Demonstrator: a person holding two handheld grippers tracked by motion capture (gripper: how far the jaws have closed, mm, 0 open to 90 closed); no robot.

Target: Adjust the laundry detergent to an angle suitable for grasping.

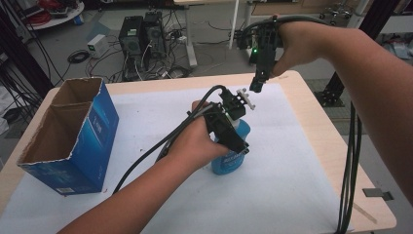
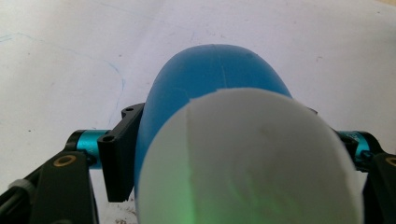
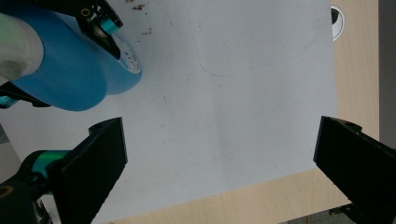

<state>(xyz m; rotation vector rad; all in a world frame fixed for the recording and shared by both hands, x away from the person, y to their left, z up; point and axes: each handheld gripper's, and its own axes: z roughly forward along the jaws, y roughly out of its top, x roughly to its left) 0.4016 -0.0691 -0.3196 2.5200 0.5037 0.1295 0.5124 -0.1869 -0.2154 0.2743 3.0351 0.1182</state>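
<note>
Blue bottle (image 1: 233, 151) clamped, right gripper (image 3: 219, 158) wide.

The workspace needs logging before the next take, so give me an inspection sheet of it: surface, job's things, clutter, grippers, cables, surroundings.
Surface: wooden table under a white sheet, faintly pen-marked.
Job's things: blue bottle with white cap, upright; open blue carton at left.
Clutter: small dark crumbs on the sheet.
Grippers: left gripper shut on the bottle; right gripper open, raised above the sheet.
Cables: black, trailing from both grippers.
Surroundings: computer towers and cables on the floor.
</note>
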